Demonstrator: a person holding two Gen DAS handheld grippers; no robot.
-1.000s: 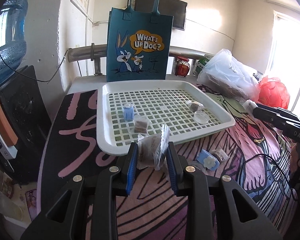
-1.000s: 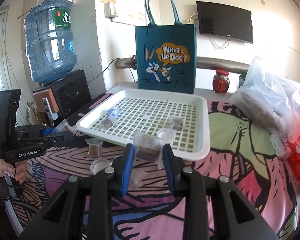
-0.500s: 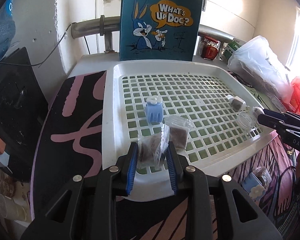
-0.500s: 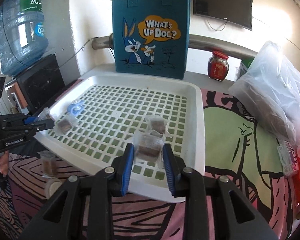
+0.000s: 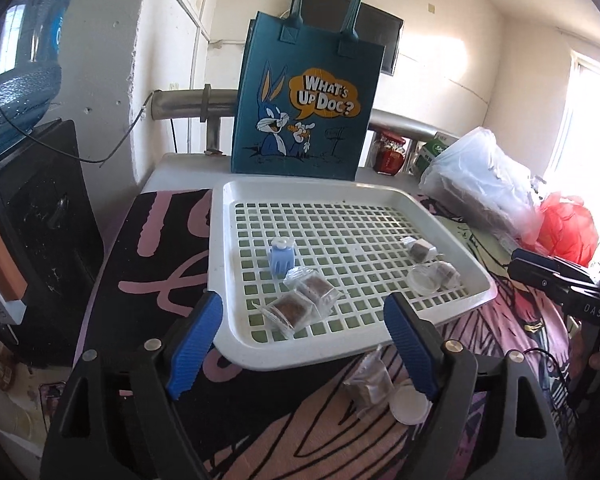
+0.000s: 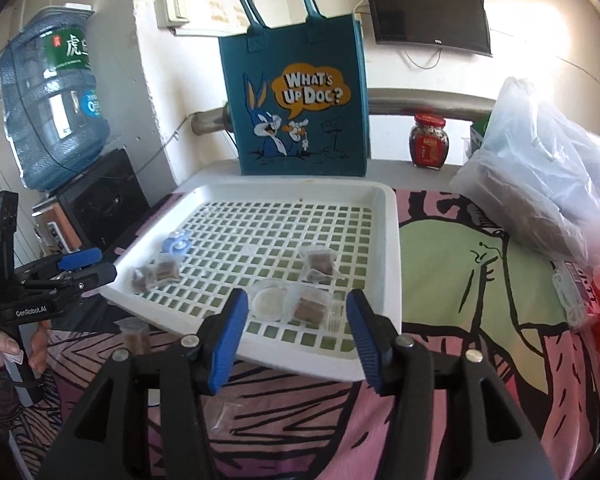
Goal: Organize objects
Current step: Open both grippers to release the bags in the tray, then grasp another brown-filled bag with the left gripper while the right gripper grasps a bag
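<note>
Opening: left tool (image 5: 304, 316), jaws spreading, nothing gripped; clear packet (image 5: 290, 312) lies on white tray (image 5: 220, 264), near front edge. Right tool (image 6: 298, 320) jaws also spreading; second packet (image 6: 308, 306) rests on tray beside round lid (image 6: 269, 303).

Clear brown-filled packets (image 5: 290, 312) lying flat in white tray (image 5: 220, 280)

A tray (image 5: 220, 264) lay on the patterned cloth (image 5: 260, 432), with a tote bag (image 5: 304, 100) standing upright behind it. In the tray, two packets (image 5: 300, 300) lay touching near its front left corner, a small bottle (image 5: 281, 258) just behind them. A lid (image 5: 410, 404) and another packet (image 5: 370, 384) lay on the cloth before the tray.
</note>
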